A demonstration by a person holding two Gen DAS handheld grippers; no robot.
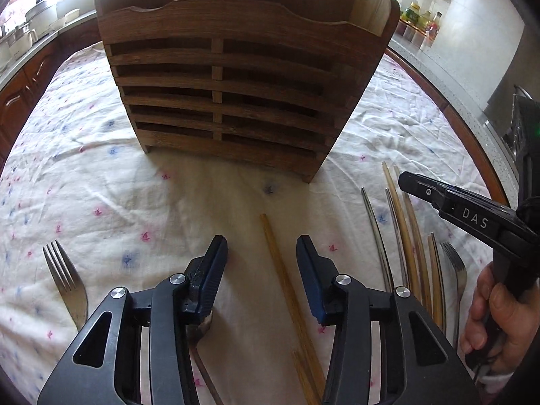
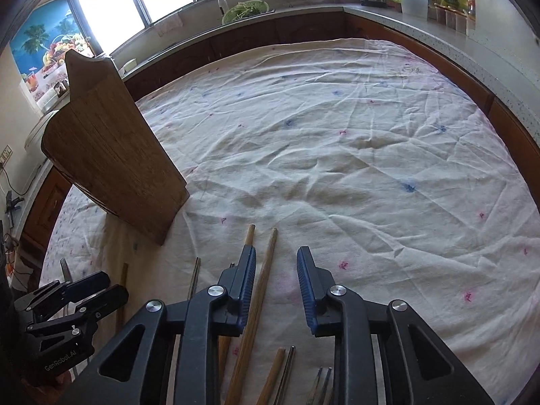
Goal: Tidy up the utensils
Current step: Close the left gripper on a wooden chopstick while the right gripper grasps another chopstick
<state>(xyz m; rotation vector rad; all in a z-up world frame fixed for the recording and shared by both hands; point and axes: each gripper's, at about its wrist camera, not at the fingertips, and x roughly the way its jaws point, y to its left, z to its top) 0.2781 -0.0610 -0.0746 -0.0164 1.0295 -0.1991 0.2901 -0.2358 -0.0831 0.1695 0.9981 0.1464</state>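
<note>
While both grippers' fingers gape released, left gripper (image 1: 261, 246) should centre over the chopstick (image 1: 280, 276) at six o'clock of the wooden holder (image 1: 229, 77).

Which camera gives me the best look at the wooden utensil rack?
The left wrist view: the wooden rack stands centred, its slatted front and top compartments facing the camera. The right wrist view shows only its plain side panel at the left edge.

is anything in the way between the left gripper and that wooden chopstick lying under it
Nothing visible. The left gripper hangs over the wooden chopstick, which lies on bare tablecloth between the open fingers. The nearest other item, a spoon, sits under the left finger, apart from it.
</note>
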